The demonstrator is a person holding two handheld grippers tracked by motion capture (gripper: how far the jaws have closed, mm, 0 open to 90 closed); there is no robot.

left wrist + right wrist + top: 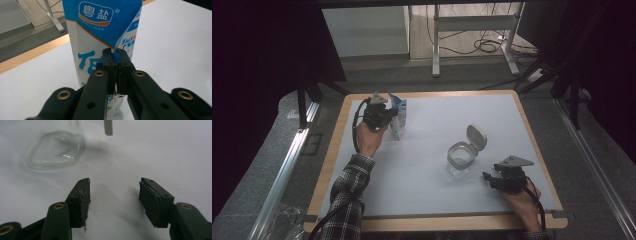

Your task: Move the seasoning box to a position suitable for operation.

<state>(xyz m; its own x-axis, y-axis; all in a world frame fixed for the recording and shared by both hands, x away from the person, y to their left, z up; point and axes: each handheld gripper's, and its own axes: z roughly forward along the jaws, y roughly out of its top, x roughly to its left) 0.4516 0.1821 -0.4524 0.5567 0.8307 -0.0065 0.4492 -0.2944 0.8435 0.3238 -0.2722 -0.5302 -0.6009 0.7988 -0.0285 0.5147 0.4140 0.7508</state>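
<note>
Left tongs (388,116) stand at about 10 o'clock on the tabletop (432,165), clamped on a salt bag (398,119). The bag stands upright, near the far-left corner. The grip is taken on a vertical fold or edge of the bag partway up its side, probably because a pinch there lets the bag be lifted and tipped without crushing its body. Right tongs (487,179) rest low at about 4 o'clock, jaws wide apart and holding nothing, just beside a clear jar (460,161) near the centre-right of the tabletop. The jar's hinged lid (476,136) is flipped back and stands open, which suits a jar waiting to be filled. The right tongs' place beside it suggests a readiness to steady it.

The high view gives the layout: bag and jar well apart, one hand at each. It does not resolve the grip itself. The left gripper view does: the two jaws meet on the blue-and-white bag (100,37), with the film caught between the pads (113,75), and the printed label is legible there. The right gripper view shows the open gap between the right tongs (113,187) and the jar's glass base (56,150) at 11 o'clock, standing on bare tabletop and apart from the jaws.
</note>
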